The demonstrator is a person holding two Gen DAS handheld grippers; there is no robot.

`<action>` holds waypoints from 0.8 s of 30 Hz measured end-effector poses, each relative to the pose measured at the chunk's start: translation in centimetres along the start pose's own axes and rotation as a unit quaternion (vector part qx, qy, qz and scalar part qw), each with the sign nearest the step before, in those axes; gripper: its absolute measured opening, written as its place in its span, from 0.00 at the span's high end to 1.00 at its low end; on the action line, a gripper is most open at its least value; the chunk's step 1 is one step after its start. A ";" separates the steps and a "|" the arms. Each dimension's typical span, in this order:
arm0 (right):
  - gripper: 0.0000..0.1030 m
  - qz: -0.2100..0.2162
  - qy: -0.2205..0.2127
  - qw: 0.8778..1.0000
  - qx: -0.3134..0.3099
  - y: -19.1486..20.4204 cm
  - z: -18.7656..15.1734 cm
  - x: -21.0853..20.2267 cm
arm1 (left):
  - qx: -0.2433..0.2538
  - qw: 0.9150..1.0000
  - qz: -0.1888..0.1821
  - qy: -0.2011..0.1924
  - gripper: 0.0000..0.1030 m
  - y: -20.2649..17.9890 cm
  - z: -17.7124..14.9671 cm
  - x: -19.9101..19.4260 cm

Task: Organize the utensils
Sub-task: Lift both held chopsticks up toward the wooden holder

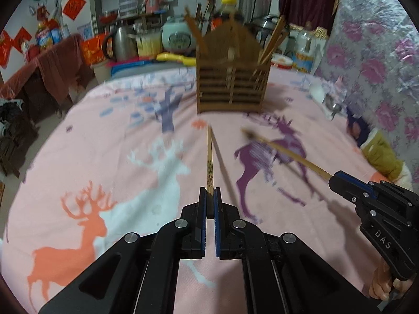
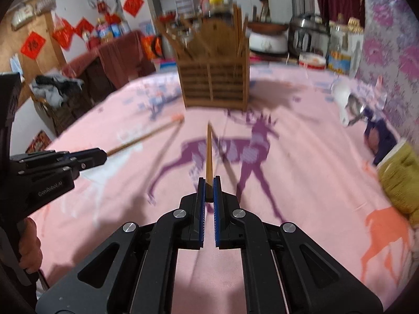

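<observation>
A slatted wooden utensil holder [image 1: 233, 78] [image 2: 214, 78] stands upright at the far middle of the pink deer-print cloth [image 1: 104, 157], with several chopsticks leaning in it. My left gripper [image 1: 210, 192] is shut on a bamboo chopstick [image 1: 209, 159] that points straight ahead toward the holder, lifted off the cloth. My right gripper [image 2: 209, 181] is shut on a second chopstick [image 2: 209, 154], also pointing at the holder. Each gripper shows in the other's view, the right gripper [image 1: 334, 179] with its stick [image 1: 285, 154], the left gripper [image 2: 103, 154] with its stick [image 2: 146, 136].
A white cup [image 2: 341, 96] and a metal item lie at the cloth's right side beside a yellow-green bundle [image 2: 400, 183]. Kettles, jars and a rice cooker [image 2: 267, 40] crowd the back. A floral wall covering [image 1: 379, 65] closes the right side.
</observation>
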State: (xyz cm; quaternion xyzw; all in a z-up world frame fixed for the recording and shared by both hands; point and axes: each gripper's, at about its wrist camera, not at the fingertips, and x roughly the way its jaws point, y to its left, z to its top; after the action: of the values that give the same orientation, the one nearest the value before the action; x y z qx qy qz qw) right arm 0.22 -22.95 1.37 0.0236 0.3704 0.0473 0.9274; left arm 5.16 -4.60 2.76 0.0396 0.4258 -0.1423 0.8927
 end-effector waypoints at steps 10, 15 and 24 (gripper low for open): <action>0.94 0.017 -0.104 0.994 -0.007 0.9 4.7 -8.3 | 0.026 0.998 -0.026 -0.060 0.95 -2.7 3.3 -6.5; 0.94 0.020 -0.112 0.993 -0.011 1.3 5.0 -8.8 | 0.043 0.997 -0.029 -0.062 0.95 -4.1 3.3 -6.7; 0.94 0.020 -0.106 0.994 -0.003 0.9 4.9 -8.0 | 0.016 0.999 -0.037 -0.030 0.95 -2.7 3.8 -4.4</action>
State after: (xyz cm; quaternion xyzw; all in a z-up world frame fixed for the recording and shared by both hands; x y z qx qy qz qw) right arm -2.22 -22.97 10.42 0.0329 0.2692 0.0642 0.9604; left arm 4.64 -6.95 8.66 0.0342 0.3977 -0.1831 0.8984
